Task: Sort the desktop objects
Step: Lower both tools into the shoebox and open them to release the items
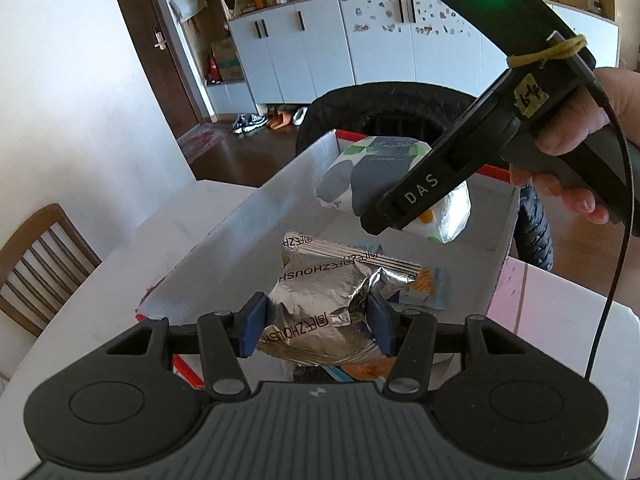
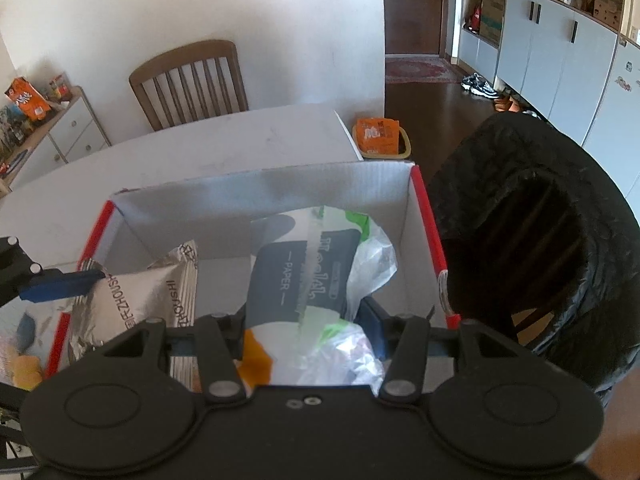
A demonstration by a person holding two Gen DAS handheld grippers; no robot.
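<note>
Now I am holding a silver snack bag [image 1: 316, 308] in my left tool [image 1: 316, 330] and a tissue pack [image 2: 304, 280] in my right tool [image 2: 306, 330], both over the cardboard box [image 2: 404, 216]; neither is released yet.

This is a home, the dining corner near the entrance. A wooden chair [image 2: 192, 80] stands at a white table [image 2: 224, 140]. Shoes [image 2: 480, 86] lie under white cabinets [image 2: 560, 52], and a brown door [image 1: 160, 40] has a rug [image 2: 420, 70] before it.
</note>
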